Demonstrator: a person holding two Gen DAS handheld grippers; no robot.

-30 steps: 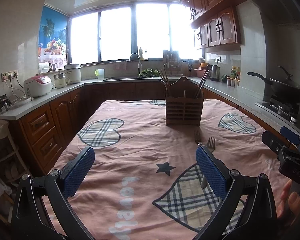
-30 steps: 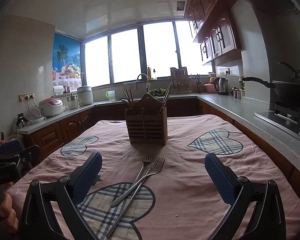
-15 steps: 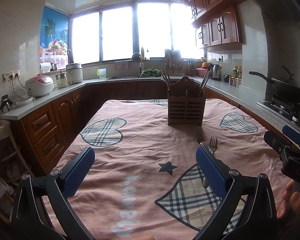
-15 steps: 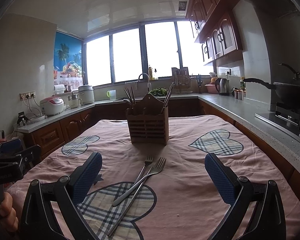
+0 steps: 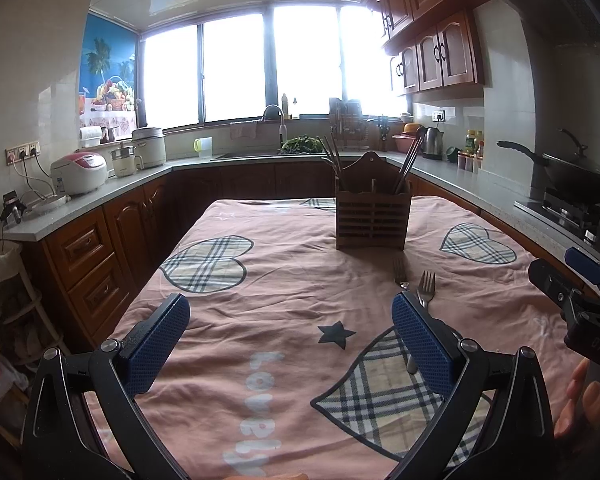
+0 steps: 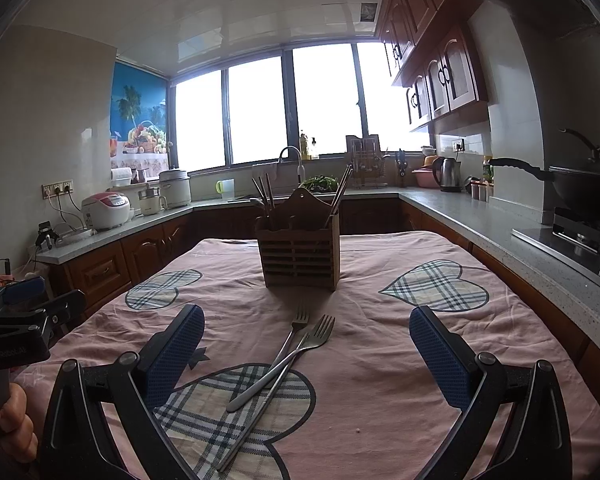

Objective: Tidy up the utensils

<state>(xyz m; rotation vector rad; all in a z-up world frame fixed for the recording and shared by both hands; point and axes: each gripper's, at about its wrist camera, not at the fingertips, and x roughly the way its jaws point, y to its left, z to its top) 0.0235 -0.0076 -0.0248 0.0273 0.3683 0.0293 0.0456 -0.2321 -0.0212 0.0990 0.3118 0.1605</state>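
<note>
Left gripper [image 5: 290, 334]: jaws wide apart, blue textured pads [image 5: 418, 346] holding nothing, hovering over the pink tablecloth with plaid heart patches [image 5: 260, 280]. Right gripper [image 6: 306, 354]: jaws also wide, nothing between the pads, same hover above the cloth.

Task items: two stainless steel forks [image 6: 288, 354] lie crossed on the cloth, handles over a plaid heart patch. In the right wrist view they sit between the jaws, slightly nearer the left pad, tines pointing away from the gripper; the handles run back under the gap toward the camera. Neither pad touches them. In the left wrist view the same forks [image 5: 418, 284] sit just beyond the right-hand pad's tip, tines visible past it, handles mostly hidden behind that pad.

The brown slatted wooden utensil holder [image 6: 298, 254] stands upright straight ahead of the right gripper's gap, well past the fork tines. From the left gripper it [image 5: 372, 216] is ahead and off toward the right-hand jaw. Chopsticks [image 6: 342, 190] lean out of its outer compartments; what fills the middle compartment I cannot tell.

Each gripper shows at the edge of the other's view: right gripper at the right side of the left wrist view [image 5: 576, 300], left gripper at the left side of the right wrist view [image 6: 24, 320]. They are well apart.

Background: black wok [image 5: 576, 178] on the stove off the right-hand jaw side, white rice cooker [image 5: 80, 172] on the counter off the left-hand jaw side.
</note>
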